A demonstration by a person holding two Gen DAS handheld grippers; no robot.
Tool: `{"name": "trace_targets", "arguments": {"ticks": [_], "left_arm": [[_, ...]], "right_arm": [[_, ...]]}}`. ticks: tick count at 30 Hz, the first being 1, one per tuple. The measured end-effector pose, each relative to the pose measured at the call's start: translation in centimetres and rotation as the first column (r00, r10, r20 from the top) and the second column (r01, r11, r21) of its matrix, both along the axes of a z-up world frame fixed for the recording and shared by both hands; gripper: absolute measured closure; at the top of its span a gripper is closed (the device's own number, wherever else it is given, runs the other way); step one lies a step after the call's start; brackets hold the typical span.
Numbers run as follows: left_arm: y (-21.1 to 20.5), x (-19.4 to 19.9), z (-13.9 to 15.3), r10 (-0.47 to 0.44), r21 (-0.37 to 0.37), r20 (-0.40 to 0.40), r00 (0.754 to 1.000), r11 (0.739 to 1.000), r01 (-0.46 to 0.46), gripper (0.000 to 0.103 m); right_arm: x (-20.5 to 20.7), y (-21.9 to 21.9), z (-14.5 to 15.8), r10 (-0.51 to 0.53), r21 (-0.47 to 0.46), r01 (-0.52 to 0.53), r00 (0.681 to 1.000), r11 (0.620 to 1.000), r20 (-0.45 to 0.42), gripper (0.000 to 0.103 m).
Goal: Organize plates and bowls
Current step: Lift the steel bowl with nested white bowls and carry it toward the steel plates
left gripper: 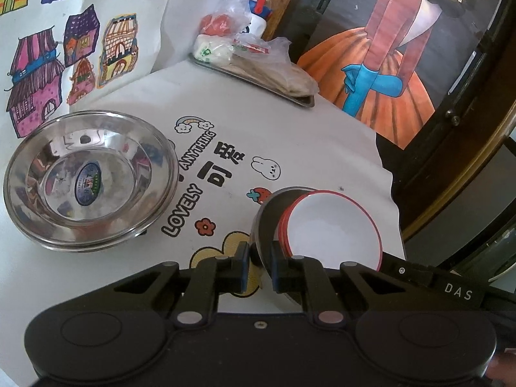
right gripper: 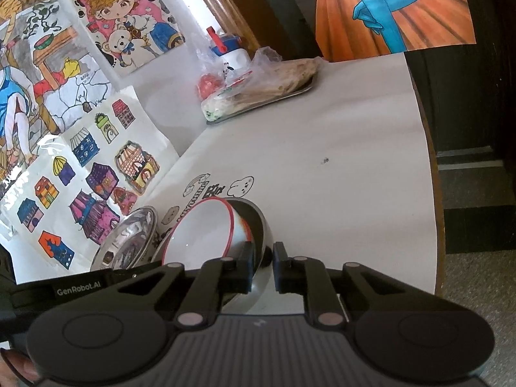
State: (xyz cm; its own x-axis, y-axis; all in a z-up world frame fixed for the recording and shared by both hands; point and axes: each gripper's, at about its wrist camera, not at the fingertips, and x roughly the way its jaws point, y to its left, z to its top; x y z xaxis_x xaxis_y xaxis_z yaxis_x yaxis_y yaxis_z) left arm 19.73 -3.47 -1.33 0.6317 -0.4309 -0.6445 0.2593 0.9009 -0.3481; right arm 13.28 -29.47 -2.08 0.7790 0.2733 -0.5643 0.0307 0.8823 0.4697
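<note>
A large steel bowl sits on the white table at the left; its edge shows in the right wrist view. A smaller steel bowl holds white red-rimmed bowls nested inside. My left gripper is shut on the small steel bowl's rim, holding the stack tilted. In the right wrist view the same steel bowl with the white bowl lies tilted between my right gripper's fingers, which clamp its rim from the other side.
A metal tray with bagged food, a red item and a white bottle stands at the back of the table. Coloured drawings cover the wall at left. The table's rounded edge runs at the right, with dark furniture beyond.
</note>
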Motion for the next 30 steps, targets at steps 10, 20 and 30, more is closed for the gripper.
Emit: {"name": "trace_targets", "arguments": {"ticks": [10,20,30], "left_arm": [[-0.4,-0.16,-0.01,0.01,0.029,0.019,1.0,1.0,-0.011,0.09],[-0.31,-0.19,-0.21,0.014,0.023,0.029,0.999,1.0,-0.014,0.091],[-0.1,-0.65,-0.41,0.038,-0.003,0.036,0.999,0.999,-0.038,0.091]], "right_arm": [[-0.29,0.09,-0.04,-0.007,-0.002,0.007,1.0,1.0,0.01,0.088],[-0.3,-0.11,-0.29,-0.015,0.032,0.015,1.0,0.999,0.007,0.087],[-0.67,-0.48,-0.66,-0.038,0.079,0.038,0.999,0.996,0.003,0.09]]}}
